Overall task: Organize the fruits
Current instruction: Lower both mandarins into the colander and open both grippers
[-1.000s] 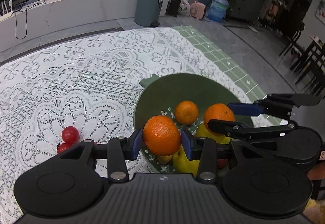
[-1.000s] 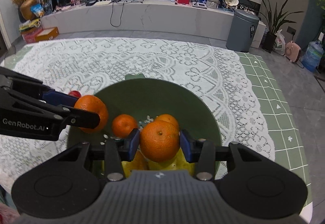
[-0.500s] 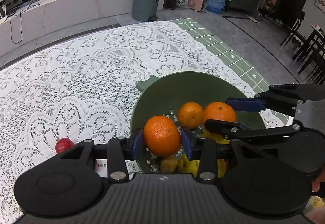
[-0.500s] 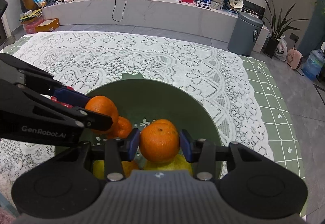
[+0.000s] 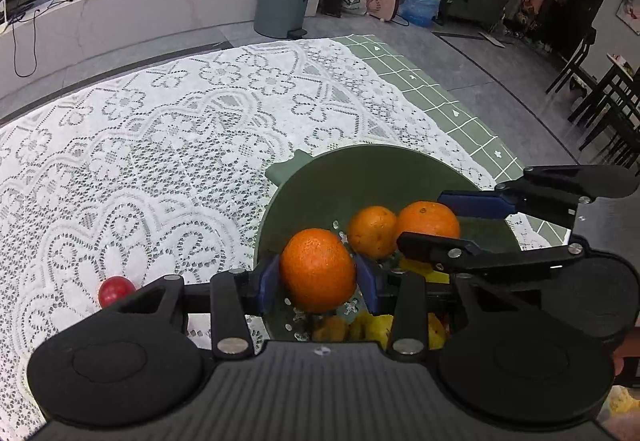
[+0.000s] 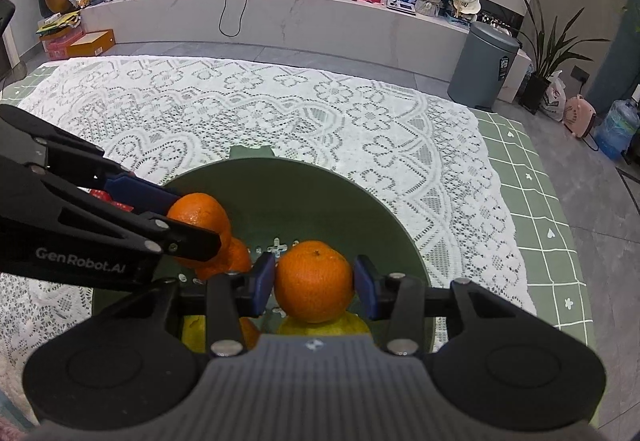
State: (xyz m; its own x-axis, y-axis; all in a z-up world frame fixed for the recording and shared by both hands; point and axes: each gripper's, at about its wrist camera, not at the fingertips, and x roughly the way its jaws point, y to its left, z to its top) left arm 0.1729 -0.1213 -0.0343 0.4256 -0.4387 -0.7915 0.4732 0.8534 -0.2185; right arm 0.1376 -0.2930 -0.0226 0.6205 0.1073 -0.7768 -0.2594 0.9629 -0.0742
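Note:
My left gripper is shut on an orange, held over the near left part of the green bowl. My right gripper is shut on a second orange above the bowl. Each gripper shows in the other's view: the right gripper comes in from the right, the left gripper from the left. A loose orange lies in the bowl between them, and yellow fruit lies below, partly hidden.
A red fruit sits on the white lace tablecloth left of the bowl. The green checked cloth runs to the table's right edge. A grey bin and a long white counter stand beyond the table.
The left gripper has carried its orange rightward, further over the bowl and closer to the loose orange. One red fruit has slipped from view behind it. The right gripper has barely moved.

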